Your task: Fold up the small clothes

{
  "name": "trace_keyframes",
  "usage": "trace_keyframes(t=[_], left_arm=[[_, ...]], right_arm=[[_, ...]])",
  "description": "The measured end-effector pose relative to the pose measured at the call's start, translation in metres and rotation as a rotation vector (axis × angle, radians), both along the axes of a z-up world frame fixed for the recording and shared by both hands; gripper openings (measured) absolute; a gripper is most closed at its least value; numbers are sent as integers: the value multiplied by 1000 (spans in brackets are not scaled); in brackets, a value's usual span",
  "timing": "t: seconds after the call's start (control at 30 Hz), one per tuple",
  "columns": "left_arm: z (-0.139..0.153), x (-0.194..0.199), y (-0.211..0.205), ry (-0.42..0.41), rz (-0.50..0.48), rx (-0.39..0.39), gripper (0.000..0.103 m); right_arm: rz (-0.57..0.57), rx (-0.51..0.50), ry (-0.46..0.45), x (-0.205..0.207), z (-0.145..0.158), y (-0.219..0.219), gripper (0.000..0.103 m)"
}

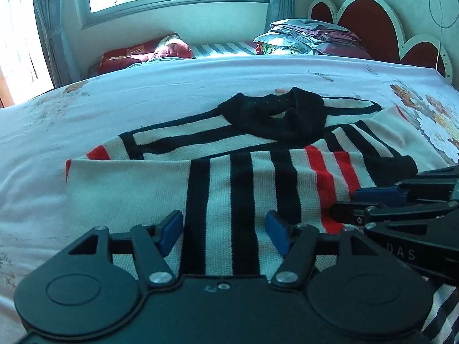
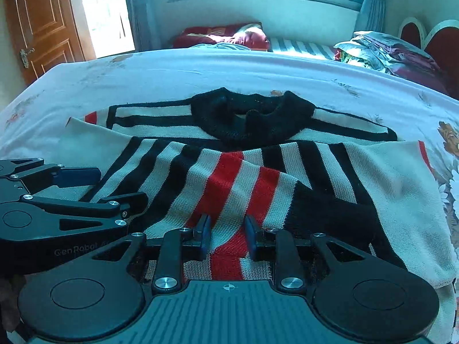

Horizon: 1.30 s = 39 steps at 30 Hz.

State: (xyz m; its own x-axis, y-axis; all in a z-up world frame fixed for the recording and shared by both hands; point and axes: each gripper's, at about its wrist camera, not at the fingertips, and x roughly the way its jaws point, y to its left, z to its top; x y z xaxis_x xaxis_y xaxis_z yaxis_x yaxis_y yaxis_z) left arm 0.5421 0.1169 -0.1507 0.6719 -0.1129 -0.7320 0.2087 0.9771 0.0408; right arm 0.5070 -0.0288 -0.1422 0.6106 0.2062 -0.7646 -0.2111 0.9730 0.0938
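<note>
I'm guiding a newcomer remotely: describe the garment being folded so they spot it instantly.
On the white floral bedsheet, in front of both grippers, lies a knitted sweater striped black, white and red. Its black ribbed collar faces the window, unlike the plain folded bedding by the headboard.

Ribbed knit sweater (image 1: 258,177) on smooth cotton-like bedsheet (image 1: 143,97); varnished glossy wooden door (image 2: 43,25).

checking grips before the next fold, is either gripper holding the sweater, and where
Neither. The left gripper and the right gripper both stand open over the near part of the striped sweater, pads not pinching cloth.
</note>
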Motion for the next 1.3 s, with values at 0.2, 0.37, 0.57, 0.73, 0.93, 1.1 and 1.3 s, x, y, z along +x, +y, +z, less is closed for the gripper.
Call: trace_keyframes(t=[0.2, 0.37, 0.57, 0.73, 0.93, 1.1, 1.3], left_arm=[[2, -5, 3, 1, 12, 4, 65], [3, -13, 12, 1, 13, 9, 66], [3, -25, 21, -8, 15, 24, 66], [16, -39, 35, -16, 56, 29, 57], [11, -60, 60, 11, 70, 7, 58], [3, -58, 58, -14, 54, 30, 59], [25, -81, 67, -71, 90, -5, 89]], right_arm=[[10, -16, 8, -3, 2, -7, 25], [-31, -44, 8, -9, 3, -26, 24], [-84, -52, 11, -17, 4, -57, 24], [-96, -76, 10, -19, 13, -58, 25], [-117, -46, 4, -35, 4, -72, 24], [-109, -65, 6, -31, 5, -69, 24], [-115, -41, -32, -54, 30, -79, 71]])
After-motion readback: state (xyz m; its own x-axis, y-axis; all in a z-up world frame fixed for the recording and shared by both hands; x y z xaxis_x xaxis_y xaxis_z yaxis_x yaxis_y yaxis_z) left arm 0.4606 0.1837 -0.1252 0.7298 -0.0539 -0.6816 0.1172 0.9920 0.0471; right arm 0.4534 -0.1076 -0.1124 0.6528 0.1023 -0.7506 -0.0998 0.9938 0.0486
